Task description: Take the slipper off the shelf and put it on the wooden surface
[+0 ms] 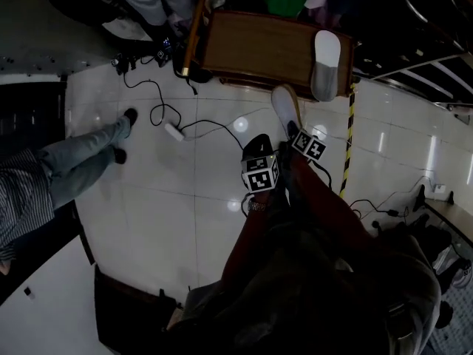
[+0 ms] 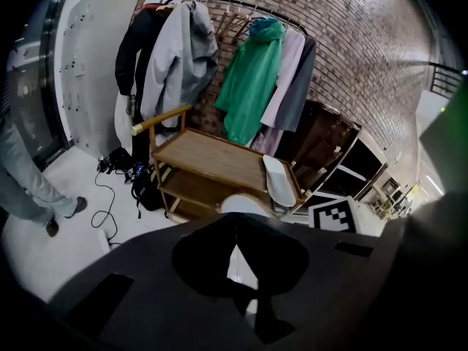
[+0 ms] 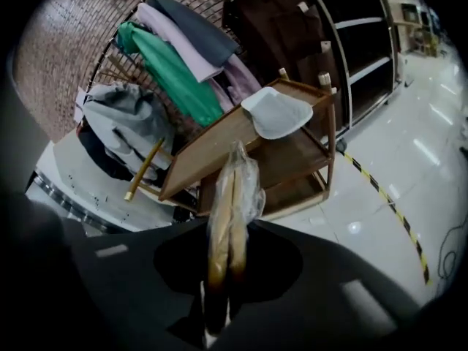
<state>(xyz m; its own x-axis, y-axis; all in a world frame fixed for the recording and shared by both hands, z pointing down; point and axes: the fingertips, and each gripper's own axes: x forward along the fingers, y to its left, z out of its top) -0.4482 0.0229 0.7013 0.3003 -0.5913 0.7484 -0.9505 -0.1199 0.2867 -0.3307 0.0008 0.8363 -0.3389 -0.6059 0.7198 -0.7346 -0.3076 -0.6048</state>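
Note:
A white slipper (image 1: 325, 65) lies on the right end of the wooden cart's top (image 1: 251, 46), sole side up; it also shows in the left gripper view (image 2: 280, 181) and the right gripper view (image 3: 278, 112). My right gripper (image 3: 223, 276) is shut on a second slipper (image 3: 230, 210) wrapped in clear plastic, held edge-on above the floor short of the cart. In the head view that slipper (image 1: 284, 106) sticks out ahead of the right gripper (image 1: 295, 130). Beside it, my left gripper (image 1: 257, 146) holds nothing, its jaws shut (image 2: 235, 229).
The cart has lower wooden shelves (image 3: 292, 159). A clothes rack with coats (image 2: 256, 79) stands behind it against a brick wall. A person's legs in jeans (image 1: 89, 157), cables with a power strip (image 1: 174, 130) and yellow-black floor tape (image 1: 347, 139) are on the white tiles.

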